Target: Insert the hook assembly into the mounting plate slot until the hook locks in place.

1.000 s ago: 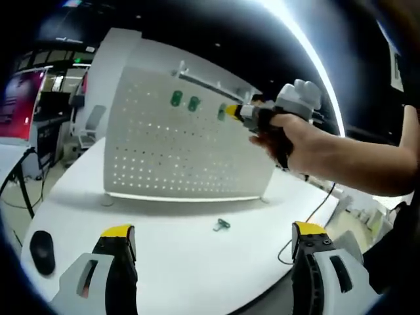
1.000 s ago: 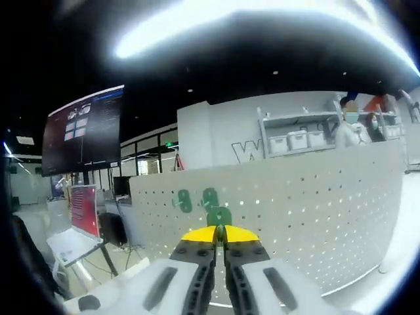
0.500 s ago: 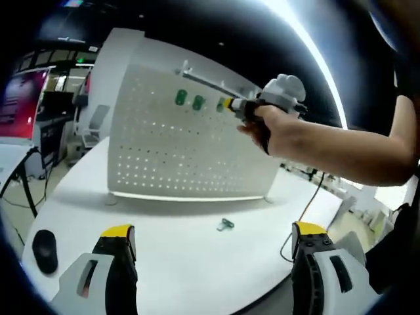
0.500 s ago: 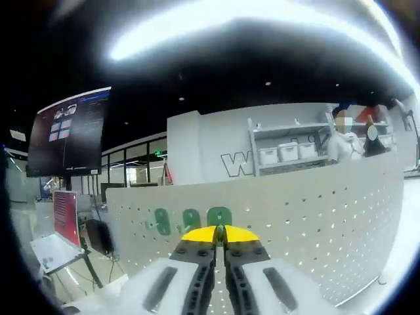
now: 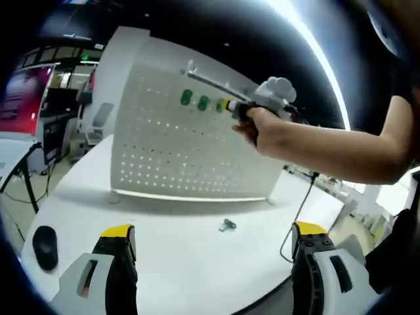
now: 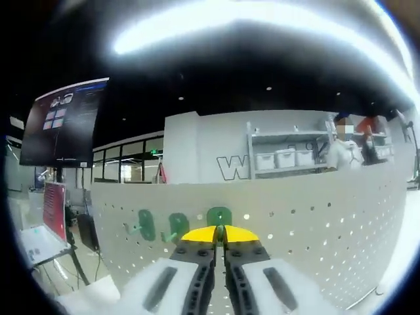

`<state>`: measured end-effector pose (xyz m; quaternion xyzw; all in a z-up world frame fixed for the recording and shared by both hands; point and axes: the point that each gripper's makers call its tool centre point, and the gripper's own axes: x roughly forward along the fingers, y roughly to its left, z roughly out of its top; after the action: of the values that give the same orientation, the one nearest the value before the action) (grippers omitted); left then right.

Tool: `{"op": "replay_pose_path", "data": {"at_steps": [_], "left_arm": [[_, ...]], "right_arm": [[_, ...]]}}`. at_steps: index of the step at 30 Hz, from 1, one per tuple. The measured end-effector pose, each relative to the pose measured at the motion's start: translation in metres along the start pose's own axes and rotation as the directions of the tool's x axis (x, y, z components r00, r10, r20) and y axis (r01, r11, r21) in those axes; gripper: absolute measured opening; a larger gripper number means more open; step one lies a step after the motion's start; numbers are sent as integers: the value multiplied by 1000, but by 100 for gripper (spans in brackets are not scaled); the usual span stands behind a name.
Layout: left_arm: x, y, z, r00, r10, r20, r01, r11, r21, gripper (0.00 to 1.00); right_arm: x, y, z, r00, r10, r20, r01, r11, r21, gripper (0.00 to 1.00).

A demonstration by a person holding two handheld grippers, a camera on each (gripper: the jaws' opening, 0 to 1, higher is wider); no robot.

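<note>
A white perforated mounting plate [image 5: 190, 144] stands upright on the white table [image 5: 177, 262]. Two green hooks [image 5: 186, 97] [image 5: 203, 102] hang in its top rows. A person's hand holds my right gripper [image 5: 228, 105] at the plate just right of them, shut on a third green hook [image 5: 220, 105]. In the right gripper view that hook [image 6: 219, 215] sits above the shut yellow tips [image 6: 220, 234], against the plate [image 6: 315, 216], with the two hung hooks [image 6: 146, 224] [image 6: 177, 225] to its left. My left gripper [image 5: 214, 231] stands open low over the table. A loose green hook [image 5: 228, 225] lies between its jaws, farther off.
A black mouse [image 5: 44, 248] lies at the table's left edge. A cable [image 5: 298, 213] runs off the right side. Behind the plate are a shelf with boxes [image 6: 282, 157], a person [image 6: 341, 147], a dark screen [image 6: 62, 125] and a red sign [image 6: 52, 203].
The right gripper has carried its green hook up and left along the plate, closer to the two hung hooks. The left gripper has stayed open over the table.
</note>
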<state>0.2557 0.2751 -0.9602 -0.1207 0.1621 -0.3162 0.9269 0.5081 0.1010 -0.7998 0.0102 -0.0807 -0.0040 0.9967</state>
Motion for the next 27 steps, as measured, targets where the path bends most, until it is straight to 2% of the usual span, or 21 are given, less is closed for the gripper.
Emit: {"op": "replay_pose_path", "data": {"at_steps": [5,7,13,16,27], "left_arm": [[0,1,0,1000,5,-1,-5,1000,-4,100],[1,1,-1,1000,3,-6,-3,1000,-7,100],[2,1,-2,1000,4,-19,-4,1000,-2,100],[3,1,-2,1000,8,-17,-8,1000,-5,100],[2,0,-2,1000,6,-18,-6,1000,-4,100]], "right_arm": [[2,-4,0,1000,-16,19,15,999,32,0],[4,-4,-4,1000,-13,11,13,1000,-16,0],[5,-2,-4,1000,-17,21,17,1000,-10,0],[6,-1,-4,1000,-27,3,27,998,-51,0],[11,-2,-4,998,-49,-50,48,998,-28,1]]}}
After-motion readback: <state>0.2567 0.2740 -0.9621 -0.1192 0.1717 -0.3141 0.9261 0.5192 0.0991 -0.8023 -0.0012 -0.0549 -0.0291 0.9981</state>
